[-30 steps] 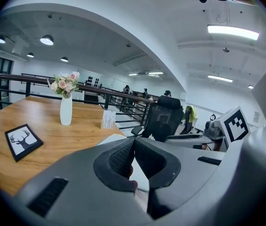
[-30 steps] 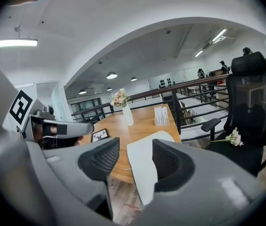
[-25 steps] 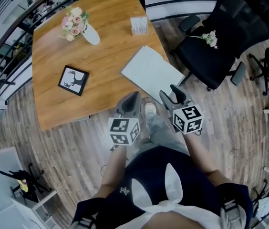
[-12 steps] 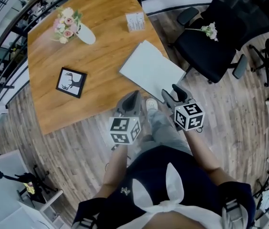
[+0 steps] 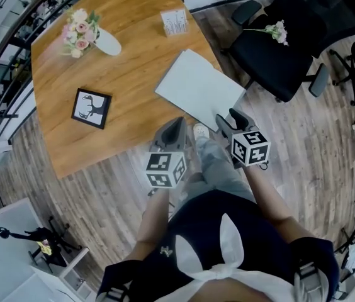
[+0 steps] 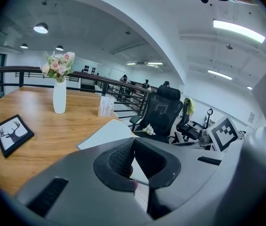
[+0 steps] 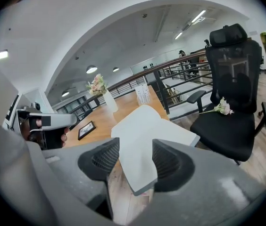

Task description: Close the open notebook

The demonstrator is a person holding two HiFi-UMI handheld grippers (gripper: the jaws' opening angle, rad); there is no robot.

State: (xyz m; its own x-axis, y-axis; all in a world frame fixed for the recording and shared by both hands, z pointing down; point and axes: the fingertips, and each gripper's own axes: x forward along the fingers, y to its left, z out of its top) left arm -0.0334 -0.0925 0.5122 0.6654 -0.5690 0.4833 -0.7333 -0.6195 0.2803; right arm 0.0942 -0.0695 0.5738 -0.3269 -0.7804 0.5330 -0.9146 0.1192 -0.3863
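- The left gripper is held with its 2 jaws brought together at the tips; nothing is clamped between them.
- The right gripper is held with its 2 jaws apart. The near corner of the notebook is seen in the gap between them, but the jaws are not closed on it.
- In the head view, both grippers are positioned side by side over the wood floor, at the near edge of the table, the left one near the table's near edge and the right one just beside the near corner of the notebook.
- 1 marker cube is carried on each gripper: the left cube and the right cube.
- The notebook is laid flat on the right part of the table, white face up. Its right corner is projected past the table edge.
- A framed picture is placed on the left part of the table, well apart from the notebook.
- A white vase with pink flowers is located at the far left of the table, and a small card stand at the far right.
- A black office chair is located to the right of the table, with 1 flower sprig laid on its seat.
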